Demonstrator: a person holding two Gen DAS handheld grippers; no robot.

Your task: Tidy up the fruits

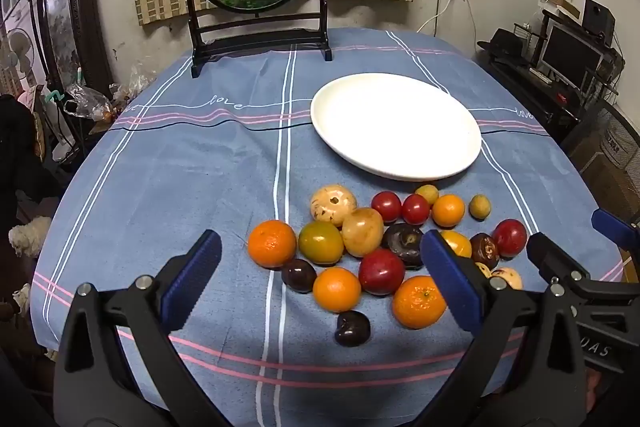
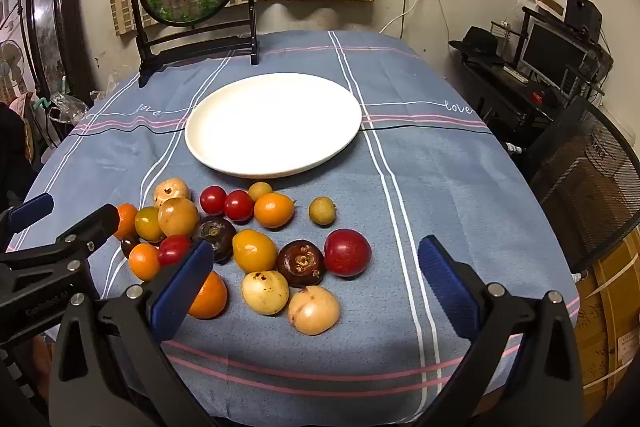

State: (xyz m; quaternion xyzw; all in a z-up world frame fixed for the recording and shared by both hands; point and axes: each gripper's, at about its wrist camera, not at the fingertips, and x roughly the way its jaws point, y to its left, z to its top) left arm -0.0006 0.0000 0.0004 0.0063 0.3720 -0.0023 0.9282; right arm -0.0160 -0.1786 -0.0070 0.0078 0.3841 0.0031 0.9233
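Both tools, left (image 1: 320, 259) and right (image 2: 316, 265), are being held wide open, empty, above fruits (image 2: 256, 251) near the plate (image 2: 276, 163).

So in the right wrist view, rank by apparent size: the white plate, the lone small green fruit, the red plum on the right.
1. white plate
2. red plum
3. small green fruit, though it lies farther from the camera.

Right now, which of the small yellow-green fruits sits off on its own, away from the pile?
The small yellow-green fruit right of the pile; bare cloth surrounds it, while its twin touches a cherry tomato.
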